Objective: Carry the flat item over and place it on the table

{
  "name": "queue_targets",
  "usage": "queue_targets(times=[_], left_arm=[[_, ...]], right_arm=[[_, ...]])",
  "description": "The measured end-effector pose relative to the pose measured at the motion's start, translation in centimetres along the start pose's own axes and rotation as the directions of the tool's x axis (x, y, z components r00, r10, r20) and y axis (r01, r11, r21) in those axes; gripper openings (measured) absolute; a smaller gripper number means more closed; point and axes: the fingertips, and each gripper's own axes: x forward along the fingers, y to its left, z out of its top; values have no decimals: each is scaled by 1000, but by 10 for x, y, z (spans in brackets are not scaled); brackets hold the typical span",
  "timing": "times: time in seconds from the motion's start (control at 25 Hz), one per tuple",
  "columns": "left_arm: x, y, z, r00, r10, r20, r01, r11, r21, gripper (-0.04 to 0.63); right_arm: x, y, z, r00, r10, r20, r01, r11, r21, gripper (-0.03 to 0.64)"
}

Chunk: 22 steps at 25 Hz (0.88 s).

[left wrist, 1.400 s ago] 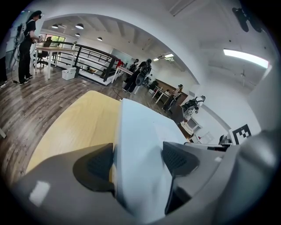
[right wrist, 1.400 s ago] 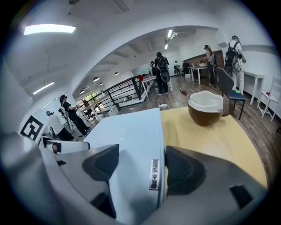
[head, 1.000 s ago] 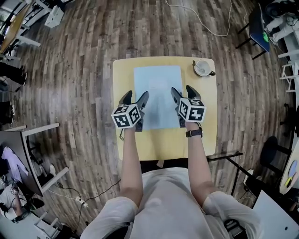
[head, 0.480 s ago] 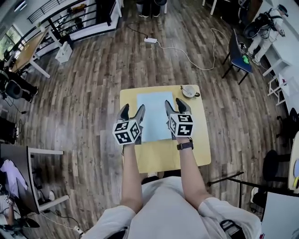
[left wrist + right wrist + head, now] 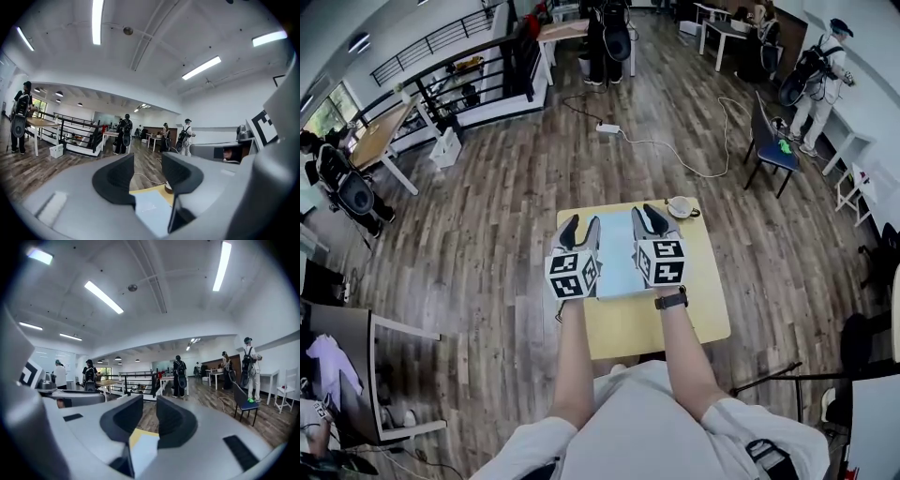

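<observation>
Two closing, half-narrowed pairs of fingers, left gripper (image 5: 581,225) and right gripper (image 5: 649,217), pale sheet (image 5: 616,262) low between each, unpinched.

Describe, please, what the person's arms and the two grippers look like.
Left claw and right claw are grey shells with dark padded jaws, each carrying a white cube of black square markers. Both are closing, the pale blue sheet low in each gap. Arms are bare below a pale short-sleeved shirt; a black wristband is on the right wrist.
</observation>
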Motion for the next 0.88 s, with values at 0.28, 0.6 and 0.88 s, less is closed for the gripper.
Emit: queue_targets(times=[0.28, 0.6, 0.88], left_arm=[[-25, -15, 35, 996, -1, 87, -4, 998, 55, 121], [-45, -19, 61, 985, 2, 171, -14, 998, 69, 11], [-48, -30, 65, 984, -28, 176, 12, 995, 96, 9]], right_arm=[[-27, 20, 36, 996, 8, 89, -3, 999, -48, 60], [-44, 32, 47, 993, -9, 119, 18, 998, -68, 25], [-48, 29, 51, 992, -37, 123, 45, 997, -68, 17]])
